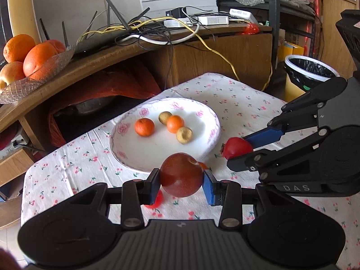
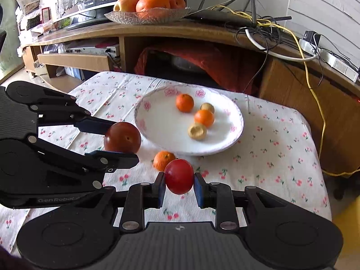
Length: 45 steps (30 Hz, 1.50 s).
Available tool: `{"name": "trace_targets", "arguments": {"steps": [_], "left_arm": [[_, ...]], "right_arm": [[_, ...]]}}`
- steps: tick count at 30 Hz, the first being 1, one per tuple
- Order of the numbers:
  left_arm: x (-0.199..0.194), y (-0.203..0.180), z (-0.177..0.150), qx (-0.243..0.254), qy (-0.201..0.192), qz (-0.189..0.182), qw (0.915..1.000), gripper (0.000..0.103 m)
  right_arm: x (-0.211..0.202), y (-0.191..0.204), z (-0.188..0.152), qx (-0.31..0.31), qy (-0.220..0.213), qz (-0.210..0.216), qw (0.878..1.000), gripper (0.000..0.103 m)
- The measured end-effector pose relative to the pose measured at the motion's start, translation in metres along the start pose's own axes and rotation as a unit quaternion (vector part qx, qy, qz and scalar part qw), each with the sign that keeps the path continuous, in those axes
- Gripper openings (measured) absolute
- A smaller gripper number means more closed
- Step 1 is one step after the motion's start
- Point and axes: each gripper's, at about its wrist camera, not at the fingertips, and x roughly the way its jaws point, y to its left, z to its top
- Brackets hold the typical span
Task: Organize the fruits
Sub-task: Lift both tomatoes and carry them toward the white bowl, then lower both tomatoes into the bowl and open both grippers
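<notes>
A room in somebody's home

Past the fingers is a small table with a cherry-print cloth [image 2: 281,139] and a flowery plate [image 2: 225,148]. Behind it, a wooden TV shelf [image 2: 157,30] holds a glass fruit bowl [image 2: 144,18] and tangled wires [image 2: 270,29]. A lined bin [image 1: 308,72] stands off to the right.

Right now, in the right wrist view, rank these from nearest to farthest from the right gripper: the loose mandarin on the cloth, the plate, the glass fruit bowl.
1. Loose mandarin, just beyond the right gripper, slightly left, on the cloth.
2. Plate, mid-table ahead.
3. Glass fruit bowl, on the shelf behind.
</notes>
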Motion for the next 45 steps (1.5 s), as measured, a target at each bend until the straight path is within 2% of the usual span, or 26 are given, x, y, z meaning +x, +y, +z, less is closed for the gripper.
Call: {"name": "trace_targets", "arguments": {"steps": [8,20,33,45], "left_arm": [[0.012,0.011,0.015,-0.012,-0.013,0.017,0.9997,0.047],[0.040,0.019,0.018,-0.017,-0.005,0.032,0.9993,0.047],[0.053,0.023,0.016,-0.023,0.006,0.034,0.9991,0.047],[0.054,0.023,0.015,-0.025,0.006,0.038,0.9990,0.049]], "right_arm": [[0.014,-0.010,0.023,0.005,-0.026,-0.011,1.000,0.022],[0.036,-0.020,0.034,-0.005,-0.031,-0.027,0.999,0.022],[0.054,-0.022,0.033,-0.009,-0.024,-0.023,0.999,0.022],[0.054,-0.028,0.033,0.009,-0.036,-0.020,0.999,0.026]]}}
